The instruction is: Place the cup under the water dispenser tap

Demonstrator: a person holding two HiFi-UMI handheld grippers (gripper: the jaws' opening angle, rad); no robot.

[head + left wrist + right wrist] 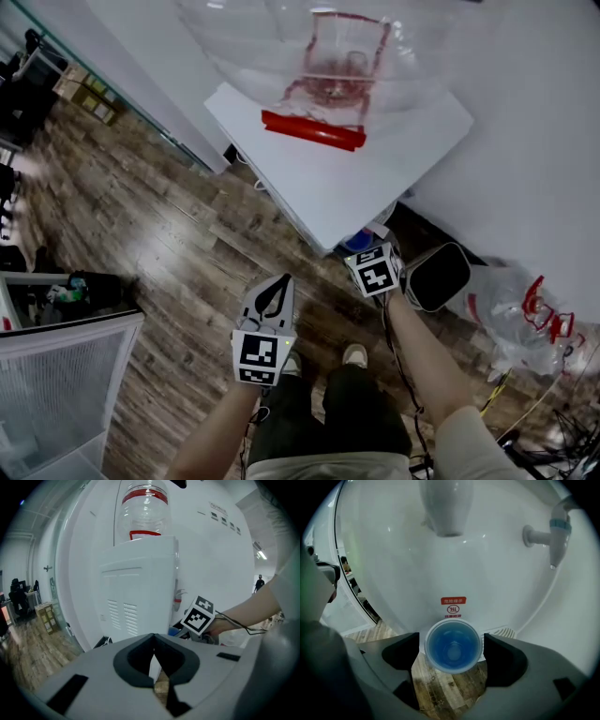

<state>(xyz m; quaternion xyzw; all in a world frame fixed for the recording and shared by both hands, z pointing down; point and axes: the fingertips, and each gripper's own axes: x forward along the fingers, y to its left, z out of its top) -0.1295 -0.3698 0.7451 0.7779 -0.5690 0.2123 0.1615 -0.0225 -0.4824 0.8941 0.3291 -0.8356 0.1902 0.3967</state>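
Blue cup (453, 645) stands upright in the dispenser (393, 573) recess, just under the red warning label (453, 605) and roughly in line w/ the white tap (443, 506). Its base is hidden, so can't tell if it's fully on the drip grille (505, 631). R gripper (450, 651) has let go: jaws apart either side of cup, not pressing, tho the right pad is v. close. L gripper (154, 667) is clenched, empty, well apart from the cup. Risk: a crooked pull-back clips the light cup & tips it. If off-centre, water misses.

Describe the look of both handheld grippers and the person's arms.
The left gripper and right gripper have pale grey bodies, black jaw pads, each bearing a white cube with black square markers. A thin dark cable trails along the right forearm below a short pale sleeve.
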